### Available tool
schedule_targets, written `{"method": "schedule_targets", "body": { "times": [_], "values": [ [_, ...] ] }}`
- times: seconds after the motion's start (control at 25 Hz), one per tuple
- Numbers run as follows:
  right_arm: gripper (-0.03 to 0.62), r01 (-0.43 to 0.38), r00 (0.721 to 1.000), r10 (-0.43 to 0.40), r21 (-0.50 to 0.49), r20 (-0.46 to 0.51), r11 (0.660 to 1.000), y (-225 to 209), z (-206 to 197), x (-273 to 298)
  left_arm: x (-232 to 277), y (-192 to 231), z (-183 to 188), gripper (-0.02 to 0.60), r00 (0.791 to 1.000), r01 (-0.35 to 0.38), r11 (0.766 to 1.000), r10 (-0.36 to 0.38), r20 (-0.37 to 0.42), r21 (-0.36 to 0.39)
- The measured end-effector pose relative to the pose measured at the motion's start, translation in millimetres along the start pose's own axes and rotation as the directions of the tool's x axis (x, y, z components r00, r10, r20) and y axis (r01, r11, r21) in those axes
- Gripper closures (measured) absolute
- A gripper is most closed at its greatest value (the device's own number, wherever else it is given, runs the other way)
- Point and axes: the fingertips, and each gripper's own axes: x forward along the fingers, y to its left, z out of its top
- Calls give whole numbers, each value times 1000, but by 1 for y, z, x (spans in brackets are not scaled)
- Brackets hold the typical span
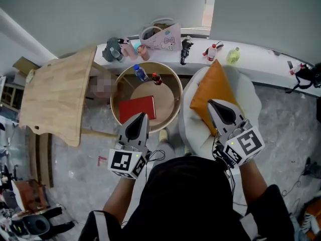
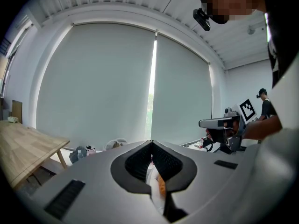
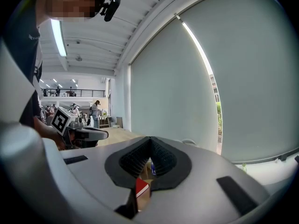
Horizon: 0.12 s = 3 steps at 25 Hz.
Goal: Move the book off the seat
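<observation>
Sizing up the red book [image 1: 136, 108], I take it for a thin, stiff, fairly light volume with a smooth cover that could slip. It lies flat in the round wooden seat [image 1: 114, 100], toward the near rim and apart from two small bottles [image 1: 141, 73] at the back. I judge the near edge the best place to pinch. My left gripper [image 1: 142, 116] hovers over that rim, jaws pressed together on nothing. My right gripper [image 1: 214, 103], likewise closed and empty, is over the orange cushion [image 1: 213, 84].

Grey left hand-held gripper [image 1: 143, 115] and right hand-held gripper [image 1: 211, 103] bear black-and-white marker cubes [image 1: 126, 163] [image 1: 246, 145].
</observation>
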Motion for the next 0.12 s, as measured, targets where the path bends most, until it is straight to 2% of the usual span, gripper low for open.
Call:
{"method": "schedule_targets", "body": {
  "times": [0.12],
  "values": [
    [585, -7, 1000, 7, -2, 3, 1000, -1, 2, -3, -2, -6, 2, 568, 1000, 2, 1000, -2, 1, 7]
  ]
}}
